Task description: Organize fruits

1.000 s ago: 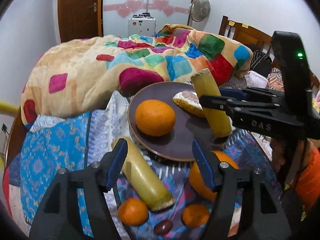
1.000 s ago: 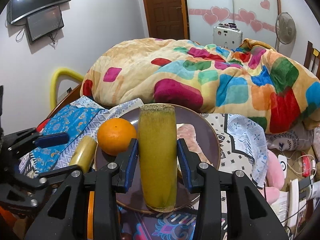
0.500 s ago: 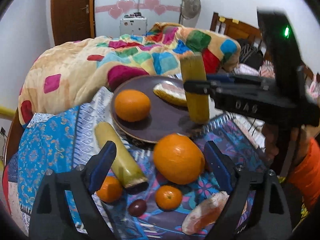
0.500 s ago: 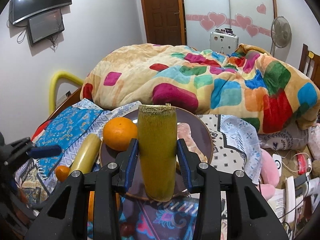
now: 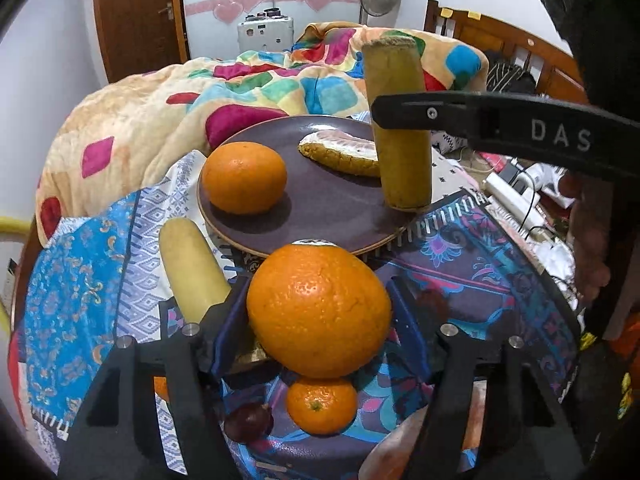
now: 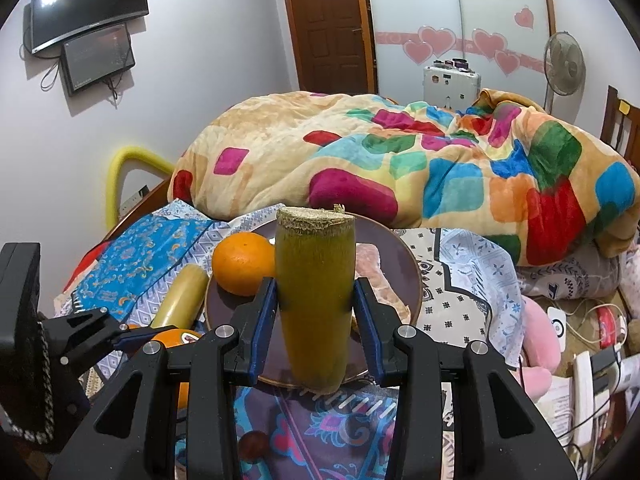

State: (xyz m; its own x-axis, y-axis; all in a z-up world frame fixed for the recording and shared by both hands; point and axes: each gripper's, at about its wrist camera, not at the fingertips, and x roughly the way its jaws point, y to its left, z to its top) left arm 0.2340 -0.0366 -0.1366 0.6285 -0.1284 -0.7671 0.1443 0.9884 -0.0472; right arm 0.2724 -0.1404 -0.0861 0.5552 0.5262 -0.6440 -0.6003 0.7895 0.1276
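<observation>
My left gripper is shut on a large orange and holds it above the cloth, just in front of the dark round plate. The plate holds another orange and a peeled fruit slice. My right gripper is shut on an upright yellow-green sugarcane piece, which also shows in the left wrist view, over the plate's near right edge. A second sugarcane piece lies on the cloth left of the plate.
A small orange and a dark round fruit lie on the patterned cloth under my left gripper. A bulky colourful blanket rises behind the plate. Cables and a pink toy lie at the right.
My left gripper has closed on the large orange and lifted it off the cloth. My right gripper has raised the sugarcane piece slightly over the plate.
</observation>
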